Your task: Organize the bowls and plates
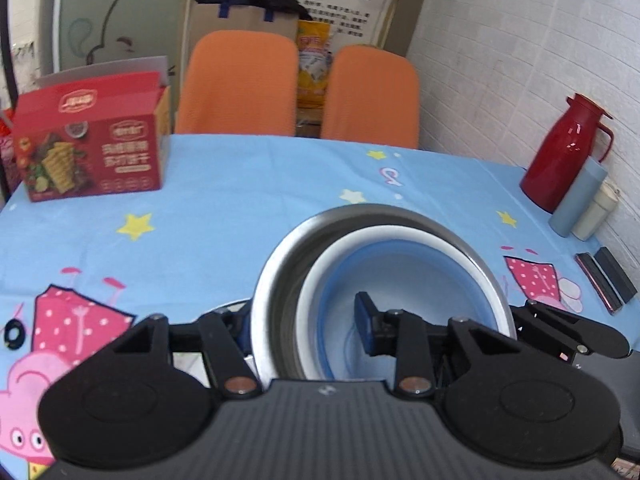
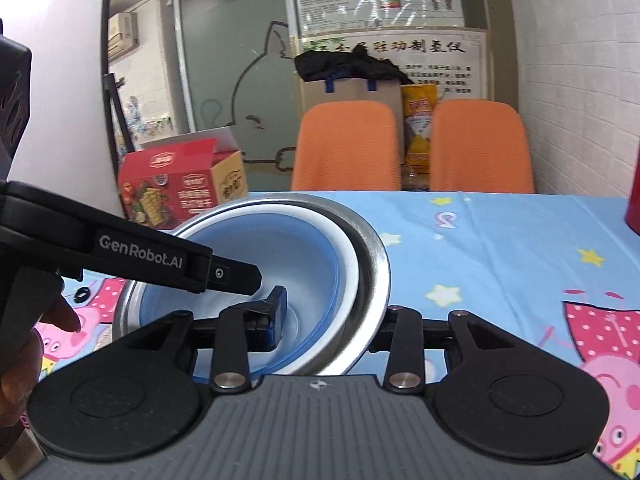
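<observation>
A steel bowl (image 1: 272,280) holds a blue bowl with a white rim (image 1: 400,264) nested inside it, above the blue tablecloth. My left gripper (image 1: 304,328) straddles the near-left wall of both bowls: one finger (image 1: 366,320) is inside the blue bowl, the other is outside the steel rim. My right gripper (image 2: 332,324) straddles the right wall of the steel bowl (image 2: 376,256) and blue bowl (image 2: 304,256): one finger (image 2: 276,312) is inside, the other is hidden outside. Both look clamped on the stack. The left gripper's body (image 2: 140,256) shows in the right wrist view.
A red snack box (image 1: 92,148) stands at the far left of the table. A red thermos (image 1: 568,148), a blue cup (image 1: 576,204) and a beige cup (image 1: 596,216) stand at the right by the wall. Two orange chairs (image 1: 240,84) are behind the table.
</observation>
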Motion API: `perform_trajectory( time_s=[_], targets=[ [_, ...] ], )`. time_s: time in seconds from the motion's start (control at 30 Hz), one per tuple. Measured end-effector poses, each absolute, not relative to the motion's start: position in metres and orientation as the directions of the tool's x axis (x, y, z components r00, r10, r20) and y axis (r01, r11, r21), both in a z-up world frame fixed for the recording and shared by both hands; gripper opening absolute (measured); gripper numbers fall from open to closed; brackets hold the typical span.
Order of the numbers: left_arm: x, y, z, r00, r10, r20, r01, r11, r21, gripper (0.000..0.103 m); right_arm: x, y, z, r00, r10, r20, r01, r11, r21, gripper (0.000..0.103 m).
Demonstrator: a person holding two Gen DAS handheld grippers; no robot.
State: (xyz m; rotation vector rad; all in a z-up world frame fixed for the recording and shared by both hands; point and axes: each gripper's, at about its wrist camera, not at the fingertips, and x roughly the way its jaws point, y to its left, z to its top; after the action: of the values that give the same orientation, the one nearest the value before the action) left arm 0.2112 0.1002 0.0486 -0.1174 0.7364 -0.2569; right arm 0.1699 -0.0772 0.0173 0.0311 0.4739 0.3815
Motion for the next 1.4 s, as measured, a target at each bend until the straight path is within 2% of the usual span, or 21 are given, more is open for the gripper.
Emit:
perform_trajectory(
  time_s=[0.17,0.3,0.6,0.77,0.83,0.87,0.9,0.97,1.0,1.03,1.2,1.4],
  targets=[
    [0.206,0.138,0.022,0.685,-0.242,-0.687,0.113,0.967,-0.228,0.032,0.169,-0.036,0.002,0.761,0.424,-0.49,-0.425,0.898,0.118,0.07],
    [0.202,0.151,0.005,0.667,-0.259,-0.698,0.109,0.961,-0.252,0.032,0.165,-0.021,-0.011,0.73,0.425,-0.535,-0.436,0.893,0.115,0.07],
    [0.207,0.152,-0.01,0.66,-0.305,-0.686,0.135,0.947,-0.291,0.032,0.165,-0.018,-0.021,0.726,0.382,-0.571,-0.41,0.908,0.086,0.071],
    [0.21,0.148,-0.01,0.678,-0.292,-0.675,0.137,0.952,-0.275,0.033,0.168,-0.02,-0.025,0.72,0.391,-0.573,-0.407,0.907,0.107,0.076],
    [0.211,0.147,-0.01,0.689,-0.282,-0.668,0.14,0.956,-0.259,0.035,0.17,-0.019,-0.026,0.716,0.4,-0.572,-0.415,0.903,0.113,0.081],
    [0.211,0.147,-0.008,0.7,-0.279,-0.658,0.137,0.956,-0.259,0.042,0.171,-0.019,-0.026,0.714,0.403,-0.572,-0.419,0.901,0.111,0.082],
    [0.21,0.148,-0.006,0.711,-0.279,-0.645,0.137,0.955,-0.262,0.057,0.172,-0.019,-0.025,0.712,0.405,-0.574,-0.425,0.899,0.108,0.083],
    [0.206,0.153,0.002,0.746,-0.281,-0.603,0.122,0.949,-0.291,0.078,0.173,-0.022,-0.024,0.71,0.413,-0.571,-0.425,0.897,0.12,0.089],
    [0.203,0.154,0.007,0.768,-0.269,-0.582,0.112,0.95,-0.291,0.078,0.173,-0.024,-0.023,0.706,0.42,-0.571,-0.424,0.896,0.134,0.092],
    [0.202,0.156,0.011,0.782,-0.266,-0.563,0.116,0.951,-0.288,0.078,0.172,-0.024,-0.021,0.71,0.42,-0.566,-0.424,0.896,0.133,0.102],
    [0.2,0.163,0.03,0.814,-0.28,-0.508,0.103,0.932,-0.348,0.078,0.163,-0.024,-0.009,0.775,0.383,-0.502,-0.391,0.915,0.095,0.103],
    [0.19,0.162,0.043,0.845,-0.28,-0.456,0.093,0.916,-0.391,0.079,0.16,-0.039,0.001,0.8,0.378,-0.466,-0.365,0.923,0.121,0.103]
  ],
)
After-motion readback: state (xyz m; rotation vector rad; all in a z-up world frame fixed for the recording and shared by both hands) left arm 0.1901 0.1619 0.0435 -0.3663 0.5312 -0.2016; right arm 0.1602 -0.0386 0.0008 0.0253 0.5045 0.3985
